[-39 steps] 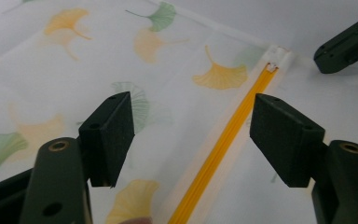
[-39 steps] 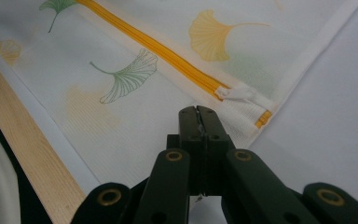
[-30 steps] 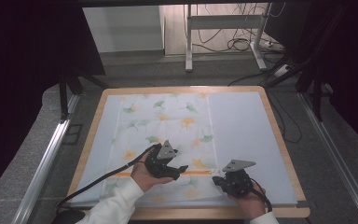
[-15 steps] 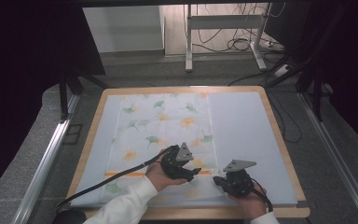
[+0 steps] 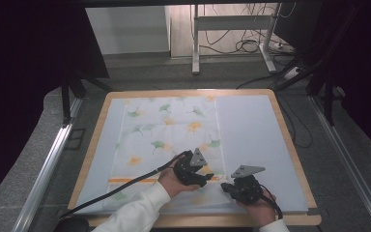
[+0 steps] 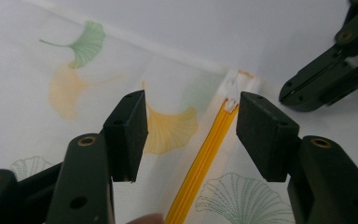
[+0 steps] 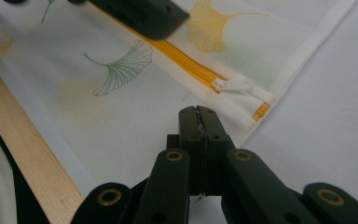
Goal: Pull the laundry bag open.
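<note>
The two fingers (image 6: 127, 135) of the left gripper (image 6: 191, 135) stand wide apart, one on each side of an orange zipper (image 6: 205, 158). The zipper's white slider (image 6: 231, 95) lies just beyond the tips, between them, and they do not touch it. The fingers (image 7: 198, 126) of the right gripper (image 7: 198, 122) are pressed together. Their tips rest at the hem of the cloth, just before the slider (image 7: 235, 86); I cannot tell if they pinch the fabric.

The zipper belongs to a flat white fabric cover (image 5: 169, 140) printed with green and yellow ginkgo leaves. It lies on a pale sheet (image 5: 256, 135) that covers a board with a wooden rim (image 5: 290, 145). The cover fills the left and middle part of the board, and its zipper runs parallel to the near edge. In the high view, the left gripper (image 5: 193, 170) and the right gripper (image 5: 241, 186) are close to each other by the near edge, right of the middle. Each one is held by a hand in a white sleeve (image 5: 135, 212).
</note>
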A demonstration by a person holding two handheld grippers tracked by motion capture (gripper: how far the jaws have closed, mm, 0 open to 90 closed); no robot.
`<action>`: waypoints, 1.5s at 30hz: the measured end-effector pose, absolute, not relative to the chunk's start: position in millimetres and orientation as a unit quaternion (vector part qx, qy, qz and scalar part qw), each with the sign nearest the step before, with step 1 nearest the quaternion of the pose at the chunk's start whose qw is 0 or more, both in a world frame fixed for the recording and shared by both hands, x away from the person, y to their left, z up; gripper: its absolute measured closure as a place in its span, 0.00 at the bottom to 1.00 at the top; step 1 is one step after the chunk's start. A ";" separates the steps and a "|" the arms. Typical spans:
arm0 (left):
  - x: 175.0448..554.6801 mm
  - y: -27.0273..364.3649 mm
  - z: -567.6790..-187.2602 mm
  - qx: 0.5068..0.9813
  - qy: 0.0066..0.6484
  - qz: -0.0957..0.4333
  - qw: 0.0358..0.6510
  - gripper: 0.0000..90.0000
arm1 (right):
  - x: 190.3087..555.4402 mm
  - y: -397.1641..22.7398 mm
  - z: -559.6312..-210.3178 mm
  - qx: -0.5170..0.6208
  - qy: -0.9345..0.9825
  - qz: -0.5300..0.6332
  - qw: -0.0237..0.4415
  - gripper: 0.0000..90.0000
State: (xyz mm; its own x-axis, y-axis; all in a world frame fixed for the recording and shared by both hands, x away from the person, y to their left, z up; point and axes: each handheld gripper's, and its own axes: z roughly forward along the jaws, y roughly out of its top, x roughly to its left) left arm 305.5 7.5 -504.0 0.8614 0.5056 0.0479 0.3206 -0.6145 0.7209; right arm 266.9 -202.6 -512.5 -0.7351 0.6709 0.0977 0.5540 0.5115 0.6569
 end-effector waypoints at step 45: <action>327.4 -31.3 -523.5 0.904 0.221 0.029 0.364 0.84 | 268.5 -203.0 -516.3 0.357 0.871 0.330 0.075 0.99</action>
State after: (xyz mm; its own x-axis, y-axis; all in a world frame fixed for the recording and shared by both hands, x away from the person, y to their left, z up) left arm 327.4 -31.3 -523.5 0.9007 0.4208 -0.1084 0.3784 -0.6369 0.6717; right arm 268.5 -203.0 -516.3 -0.7334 0.6715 0.1059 0.5733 0.5272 0.6273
